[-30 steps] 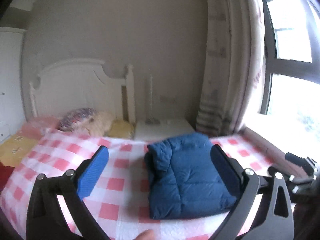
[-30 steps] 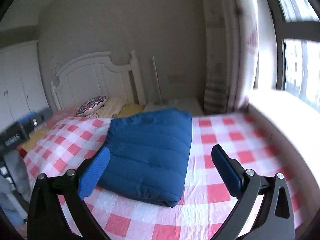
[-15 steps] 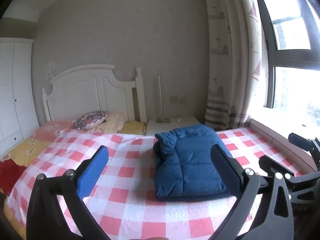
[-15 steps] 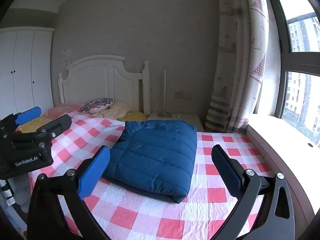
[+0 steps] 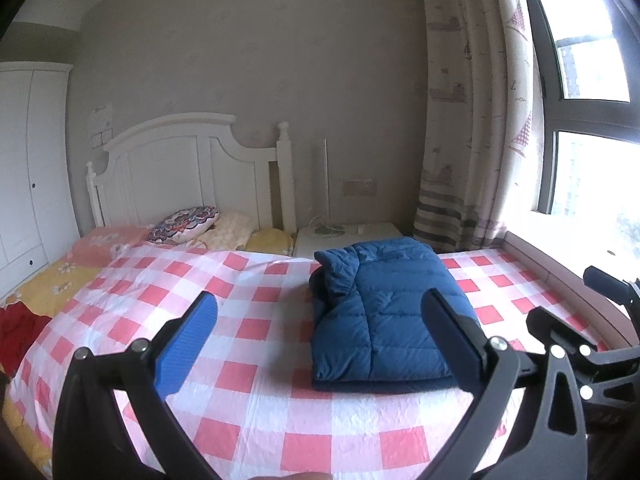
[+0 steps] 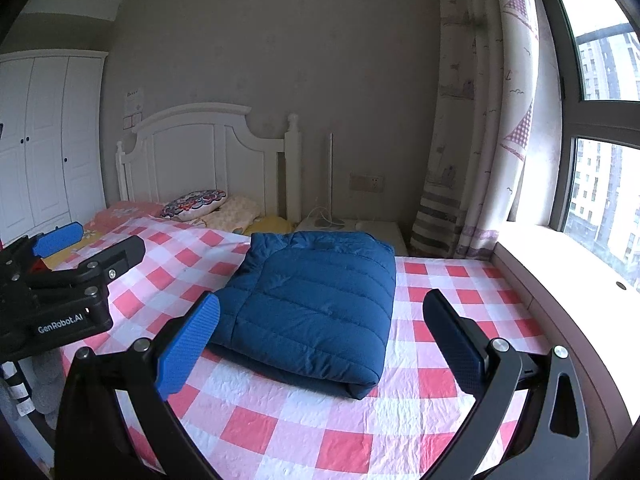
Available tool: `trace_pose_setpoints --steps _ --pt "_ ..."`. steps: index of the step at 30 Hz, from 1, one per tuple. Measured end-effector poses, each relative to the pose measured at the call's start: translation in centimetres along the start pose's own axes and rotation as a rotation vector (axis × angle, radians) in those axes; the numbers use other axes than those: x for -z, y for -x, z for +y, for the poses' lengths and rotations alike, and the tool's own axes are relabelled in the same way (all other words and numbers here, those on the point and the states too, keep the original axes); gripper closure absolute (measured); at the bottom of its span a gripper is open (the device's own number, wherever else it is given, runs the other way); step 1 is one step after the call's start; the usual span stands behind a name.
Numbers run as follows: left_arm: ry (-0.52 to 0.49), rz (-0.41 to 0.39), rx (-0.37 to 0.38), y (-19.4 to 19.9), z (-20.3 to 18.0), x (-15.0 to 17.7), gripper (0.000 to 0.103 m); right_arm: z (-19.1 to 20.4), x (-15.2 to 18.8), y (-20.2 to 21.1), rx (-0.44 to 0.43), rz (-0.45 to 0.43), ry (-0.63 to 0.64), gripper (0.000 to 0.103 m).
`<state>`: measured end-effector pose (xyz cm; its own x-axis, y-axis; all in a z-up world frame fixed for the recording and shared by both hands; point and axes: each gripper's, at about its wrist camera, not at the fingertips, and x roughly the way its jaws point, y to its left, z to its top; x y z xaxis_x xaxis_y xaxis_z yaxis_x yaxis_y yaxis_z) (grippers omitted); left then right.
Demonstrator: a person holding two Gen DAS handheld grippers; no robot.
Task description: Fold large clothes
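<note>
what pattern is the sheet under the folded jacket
Red, pink and white checks on the sheet; the right wrist view shows it best.

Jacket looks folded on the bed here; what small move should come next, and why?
Probably just keep both claws clear. The blue puffer jacket lies as a compact folded bundle on the checked bedspread, and the left claw and right claw are open and empty.

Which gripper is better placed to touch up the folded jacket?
Right, marginally. The right gripper faces the blue jacket squarely; the left gripper is centred over bare checked sheet beside it. Both open, empty.
</note>
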<state>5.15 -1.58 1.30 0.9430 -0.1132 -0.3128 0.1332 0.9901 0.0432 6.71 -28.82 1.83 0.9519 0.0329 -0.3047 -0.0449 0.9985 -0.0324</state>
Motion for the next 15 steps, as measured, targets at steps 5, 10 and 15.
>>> trace_pose_setpoints --steps 5,10,15 --pt "-0.005 0.014 -0.001 -0.23 -0.21 0.3 0.002 0.19 -0.06 0.16 0.002 -0.011 0.004 0.005" --pt "-0.003 0.022 -0.006 -0.35 -0.26 0.48 0.002 0.35 0.1 0.06 0.007 -0.009 0.014 0.005" --pt "0.005 0.025 -0.01 -0.46 -0.1 0.56 0.002 0.77 -0.01 0.0 0.007 -0.004 0.021 0.005"
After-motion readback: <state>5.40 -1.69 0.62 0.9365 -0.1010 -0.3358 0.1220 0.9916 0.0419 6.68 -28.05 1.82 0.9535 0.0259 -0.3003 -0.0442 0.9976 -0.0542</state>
